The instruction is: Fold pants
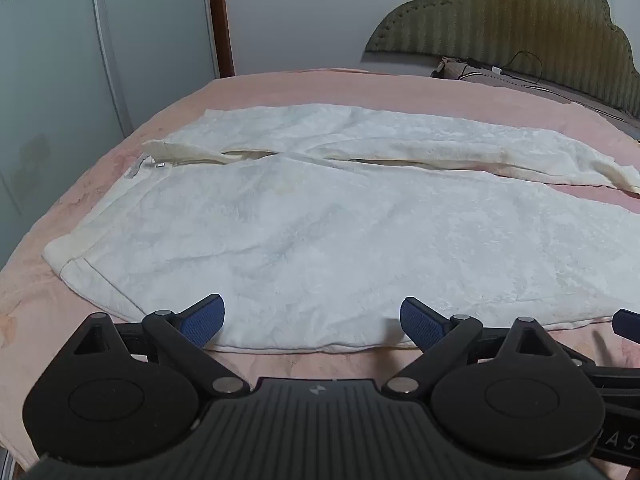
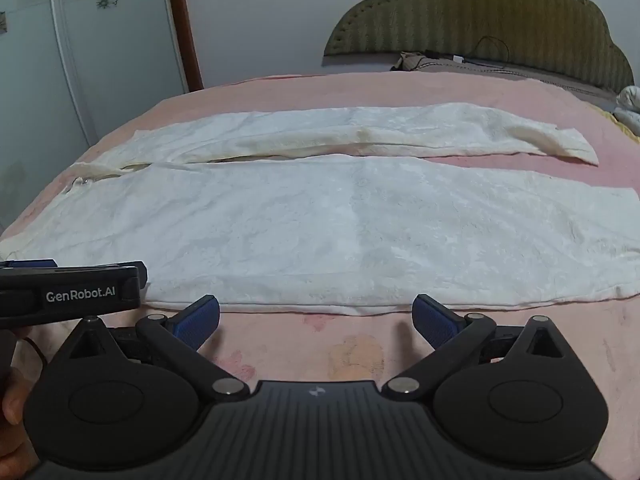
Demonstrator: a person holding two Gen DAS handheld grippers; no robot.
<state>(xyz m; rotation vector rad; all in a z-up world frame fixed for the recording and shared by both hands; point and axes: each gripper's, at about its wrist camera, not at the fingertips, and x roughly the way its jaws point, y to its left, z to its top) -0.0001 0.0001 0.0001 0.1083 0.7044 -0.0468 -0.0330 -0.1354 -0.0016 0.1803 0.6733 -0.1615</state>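
White fleecy pants [image 1: 320,220] lie flat on a pink bed [image 1: 280,84], waistband at the left, legs running right. They also show in the right wrist view [image 2: 340,220]. My left gripper [image 1: 312,320] is open, its blue pads over the near edge of the pants by the waist end. My right gripper [image 2: 316,318] is open and empty, just short of the near edge of the near leg. The left gripper's body [image 2: 68,292] shows at the left of the right wrist view.
An olive padded headboard [image 1: 520,24] stands at the back right, with a cable and small items [image 1: 492,70] below it. A wardrobe with flower stickers [image 1: 52,60] stands left of the bed. The bed's near edge lies below both grippers.
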